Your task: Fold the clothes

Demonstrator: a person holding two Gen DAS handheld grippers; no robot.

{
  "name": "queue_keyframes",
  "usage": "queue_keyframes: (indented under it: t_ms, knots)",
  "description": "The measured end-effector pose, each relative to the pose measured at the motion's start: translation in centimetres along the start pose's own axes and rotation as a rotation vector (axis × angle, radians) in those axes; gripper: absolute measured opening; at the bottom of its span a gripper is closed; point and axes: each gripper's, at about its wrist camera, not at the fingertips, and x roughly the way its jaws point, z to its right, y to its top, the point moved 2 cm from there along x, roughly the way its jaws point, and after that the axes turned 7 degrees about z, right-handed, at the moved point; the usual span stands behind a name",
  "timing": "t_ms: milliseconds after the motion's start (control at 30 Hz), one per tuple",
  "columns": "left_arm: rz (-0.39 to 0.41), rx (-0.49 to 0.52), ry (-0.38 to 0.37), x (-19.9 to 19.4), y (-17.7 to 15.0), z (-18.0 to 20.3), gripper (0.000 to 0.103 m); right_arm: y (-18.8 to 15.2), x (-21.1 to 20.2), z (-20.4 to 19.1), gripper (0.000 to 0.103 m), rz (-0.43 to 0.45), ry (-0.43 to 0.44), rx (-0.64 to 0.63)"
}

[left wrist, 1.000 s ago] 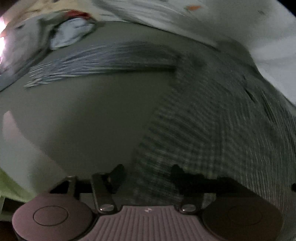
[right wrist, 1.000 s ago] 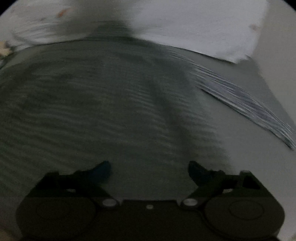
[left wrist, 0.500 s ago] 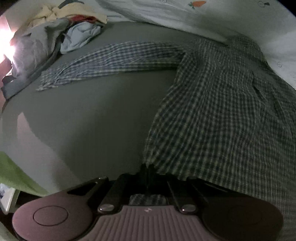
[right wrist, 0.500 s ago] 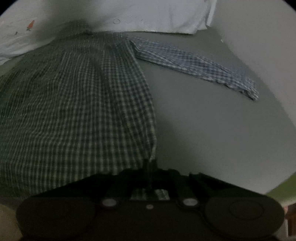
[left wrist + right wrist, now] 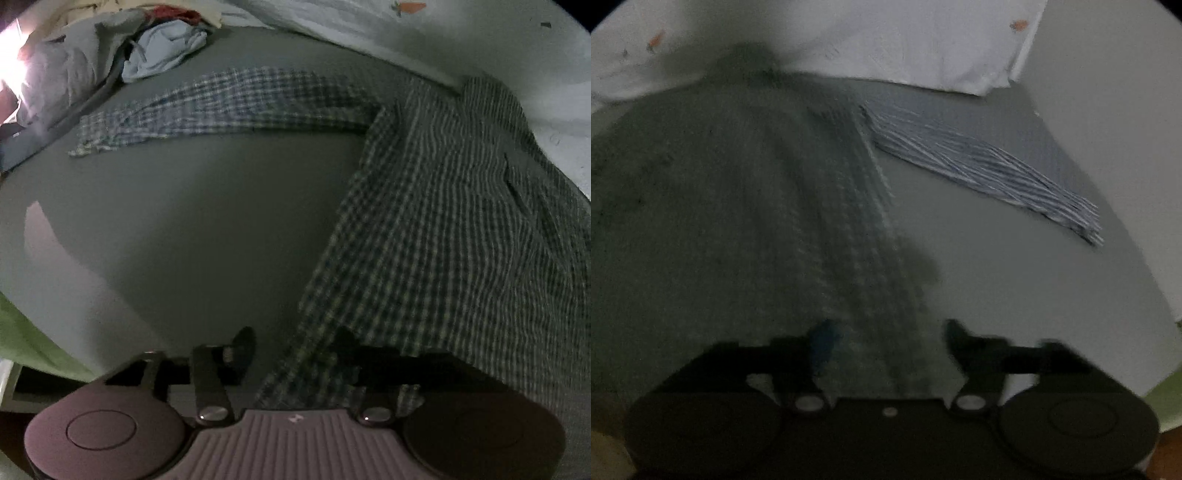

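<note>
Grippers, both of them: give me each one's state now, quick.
Left gripper: open, just reopened; checked shirt hem lies between its fingers, unpinched.
Right gripper: open, just reopened; shirt edge below, nothing held.

Home bedroom, grey bed sheet [image 5: 192, 221], printed pillow [image 5: 905, 48], clothes heap [image 5: 110, 55]

No readable words, brands or numbers anywhere. Only a tiny pale emblem [image 5: 295, 418] on the ribbed housing of the left tongs, too small to decipher. Small orange carrot print [image 5: 408, 6] on the white bedding [image 5: 480, 44]; orange specks [image 5: 1018, 25] there in the right wrist view, blurred.
</note>
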Motion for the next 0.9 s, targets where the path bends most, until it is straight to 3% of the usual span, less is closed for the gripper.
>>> queue_keyframes:
  t_ms: [100, 167, 367, 667, 900]
  knots:
    - [0.002, 0.004, -0.008, 0.2, 1.0, -1.3, 0.065, 1.2, 0.7, -2.9, 0.087, -0.003, 0.101, -0.001]
    - [0.004, -0.008, -0.010, 0.2, 1.4, -2.1, 0.072, 1.8, 1.3, -5.6, 0.097, -0.020, 0.159, -0.050]
    - [0.024, -0.138, -0.026, 1.1, 4.2, -7.5, 0.078, 3.5, 2.6, -14.2, 0.102, -0.034, 0.262, -0.191]
    - [0.050, -0.454, -0.069, 5.3, 10.2, -18.4, 0.087, 5.0, 2.9, -23.3, 0.102, -0.029, 0.230, -0.220]
    - [0.057, -0.416, -0.085, 8.6, 14.9, -22.2, 0.092, 4.1, 2.4, -28.2, 0.103, 0.029, 0.133, -0.252]
